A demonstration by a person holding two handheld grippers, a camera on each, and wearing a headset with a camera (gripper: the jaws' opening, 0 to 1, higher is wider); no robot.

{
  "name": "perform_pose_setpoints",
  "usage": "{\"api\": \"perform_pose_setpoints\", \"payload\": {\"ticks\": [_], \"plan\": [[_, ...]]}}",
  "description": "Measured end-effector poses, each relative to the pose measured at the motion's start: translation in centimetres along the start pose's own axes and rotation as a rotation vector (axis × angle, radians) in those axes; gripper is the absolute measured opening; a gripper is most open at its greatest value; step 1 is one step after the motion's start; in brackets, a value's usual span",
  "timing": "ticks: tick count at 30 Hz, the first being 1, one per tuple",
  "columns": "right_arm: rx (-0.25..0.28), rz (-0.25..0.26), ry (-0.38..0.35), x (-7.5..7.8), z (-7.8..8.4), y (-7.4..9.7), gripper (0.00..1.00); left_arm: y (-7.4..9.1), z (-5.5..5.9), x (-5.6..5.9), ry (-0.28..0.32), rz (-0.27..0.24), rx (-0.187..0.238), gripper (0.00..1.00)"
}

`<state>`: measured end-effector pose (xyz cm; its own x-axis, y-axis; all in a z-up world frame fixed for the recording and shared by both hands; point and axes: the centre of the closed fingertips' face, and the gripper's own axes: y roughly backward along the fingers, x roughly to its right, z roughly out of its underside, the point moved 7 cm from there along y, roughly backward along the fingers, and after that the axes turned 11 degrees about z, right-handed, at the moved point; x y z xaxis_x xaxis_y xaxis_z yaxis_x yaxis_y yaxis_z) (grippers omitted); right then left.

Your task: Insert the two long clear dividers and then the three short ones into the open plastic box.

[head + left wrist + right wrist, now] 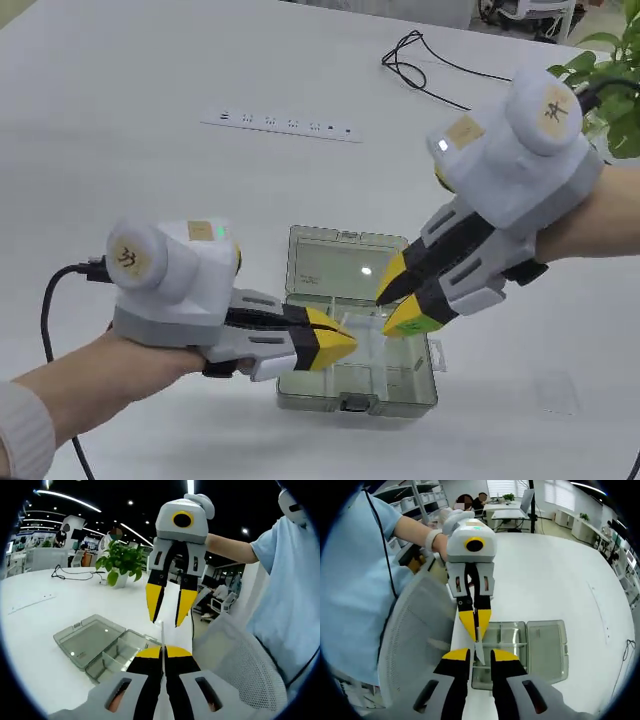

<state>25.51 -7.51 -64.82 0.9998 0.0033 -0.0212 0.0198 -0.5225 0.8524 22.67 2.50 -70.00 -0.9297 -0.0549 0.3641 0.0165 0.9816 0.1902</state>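
Note:
The open clear plastic box [355, 402] lies on the white table with its lid [345, 265] folded flat behind it. My left gripper [345, 343] hovers over the box's left side, shut on a thin clear divider [162, 635] that I see edge-on. My right gripper [388, 315] comes down from the upper right, facing the left one, jaws open. In the right gripper view the divider's free end [479, 652] sits between my right gripper's [480, 655] parted tips, and the left gripper [476, 637] pinches it beyond. The box [500, 642] lies below them.
A white power strip [285, 125] lies farther back on the table, a looped black cable [420, 65] at the back right, and a green plant [610, 80] at the right edge. A grey mesh chair [235, 670] stands by the person's body.

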Motion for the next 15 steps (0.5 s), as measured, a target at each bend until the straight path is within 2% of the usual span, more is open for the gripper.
{"api": "perform_pose_setpoints", "payload": {"ticks": [4,15], "plan": [[-0.018,-0.027,-0.003,0.1,-0.1,-0.5,0.12,0.2,-0.1,-0.1,-0.008,-0.008,0.007,0.00],[-0.047,-0.066,0.017,-0.3,-0.6,-1.1,0.04,0.3,-0.4,0.2,-0.034,0.016,0.016,0.00]]}}
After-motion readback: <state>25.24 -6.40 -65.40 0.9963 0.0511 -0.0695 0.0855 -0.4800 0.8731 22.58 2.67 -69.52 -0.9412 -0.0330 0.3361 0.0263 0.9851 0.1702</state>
